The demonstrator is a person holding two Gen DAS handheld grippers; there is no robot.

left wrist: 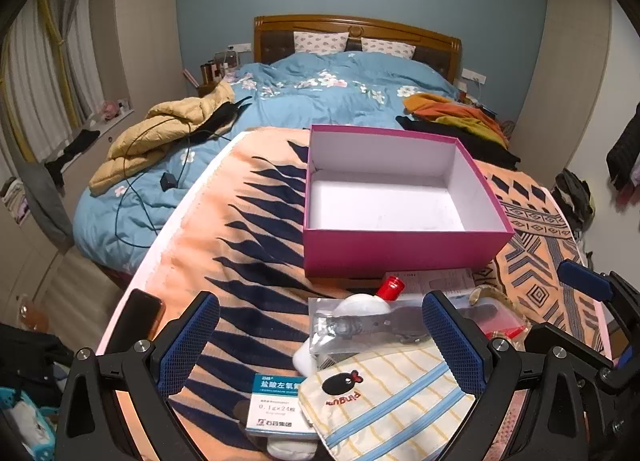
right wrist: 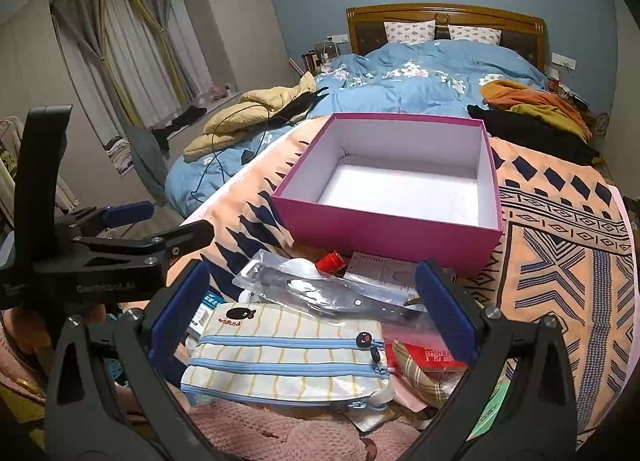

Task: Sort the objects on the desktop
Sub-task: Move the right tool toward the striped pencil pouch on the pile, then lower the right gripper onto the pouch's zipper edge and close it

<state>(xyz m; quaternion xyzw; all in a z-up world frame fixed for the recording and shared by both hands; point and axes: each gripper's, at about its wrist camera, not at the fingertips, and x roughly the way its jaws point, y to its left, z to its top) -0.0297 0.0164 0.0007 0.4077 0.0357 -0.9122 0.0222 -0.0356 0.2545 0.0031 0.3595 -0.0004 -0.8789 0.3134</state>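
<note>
Phone (left wrist: 138, 323): dark, glossy slab at your far left on the table edge; only the left wrist view shows it.
Left gripper (left wrist: 326, 335): your blue mesh-padded fingers (left wrist: 188, 345) are spread wide, released, holding nothing, hovering over the clutter.
Medicine box (left wrist: 276, 405): flat white-and-teal card carton, partly under the pouch.
Pouch (left wrist: 384, 405): soft cream fabric, yellow wavy stripes, pale blue zips, black cartoon patch; the right wrist view shows two zip lines along its length.
Clear bag (left wrist: 360, 327): crinkled plastic sleeve with a dark strap inside, lying on a white bottle with a red cap (left wrist: 391, 288).
Pink box (left wrist: 400, 249): rigid rectangular card, magenta outside, white inside, open, just beyond the clutter.
Table (left wrist: 248, 229): draped in peach cloth with navy patterns.
Right gripper (right wrist: 312, 303): your fingers (right wrist: 444, 313) are likewise parted and unloaded, above the pouch.
Red packet (right wrist: 434, 357): seen clearly only in the right wrist view, beside plaid fabric.
</note>
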